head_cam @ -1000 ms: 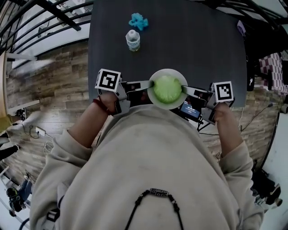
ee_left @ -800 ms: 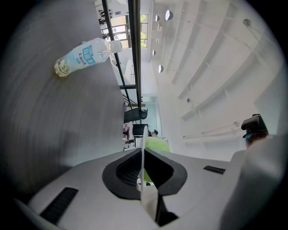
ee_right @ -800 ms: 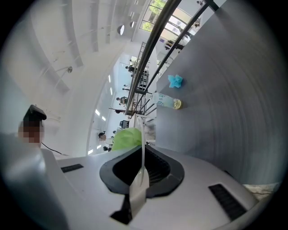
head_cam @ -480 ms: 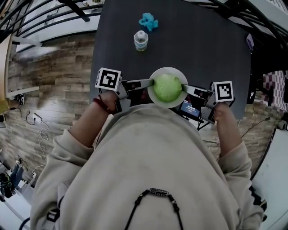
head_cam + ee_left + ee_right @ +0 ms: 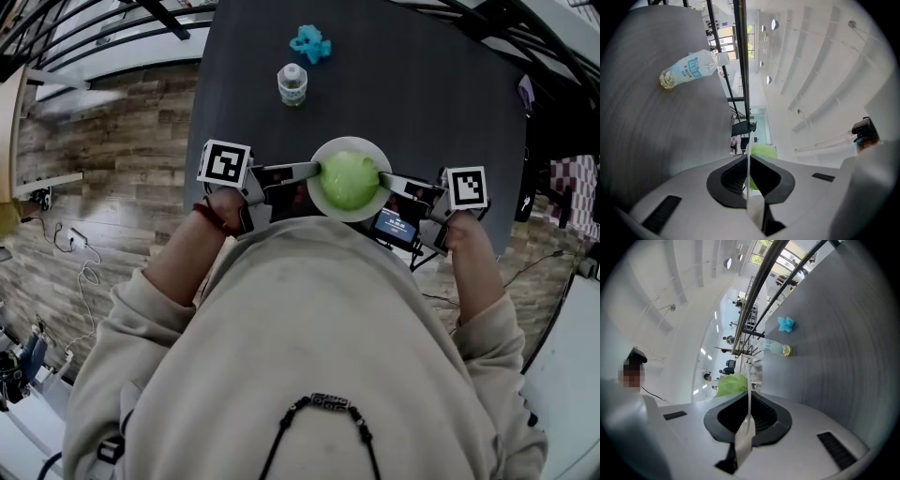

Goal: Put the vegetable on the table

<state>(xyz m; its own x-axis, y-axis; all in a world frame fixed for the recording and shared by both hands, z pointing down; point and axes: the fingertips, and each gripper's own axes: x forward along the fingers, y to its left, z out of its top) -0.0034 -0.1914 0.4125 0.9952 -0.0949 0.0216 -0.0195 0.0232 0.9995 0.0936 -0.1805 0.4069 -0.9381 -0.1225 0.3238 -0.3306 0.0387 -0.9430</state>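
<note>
A round green vegetable (image 5: 349, 181) lies on a white plate (image 5: 323, 199) held over the near edge of the dark table (image 5: 422, 84). My left gripper (image 5: 316, 172) is shut on the plate's left rim, and my right gripper (image 5: 382, 179) is shut on its right rim. In the left gripper view the thin plate rim (image 5: 747, 173) runs between the closed jaws, with the vegetable (image 5: 761, 152) beyond. The right gripper view shows the same: the rim (image 5: 748, 401) pinched edge-on and the vegetable (image 5: 731, 384) past it.
A small plastic water bottle (image 5: 292, 83) stands on the table beyond the plate, and a blue toy (image 5: 309, 43) lies farther back. Black railings (image 5: 112, 28) border the table's far left. Wooden floor (image 5: 112, 150) lies to the left.
The plate and both grippers have kept the same hold. The table has shifted slightly in the head view, so the bottle and the blue toy sit a little further right.
</note>
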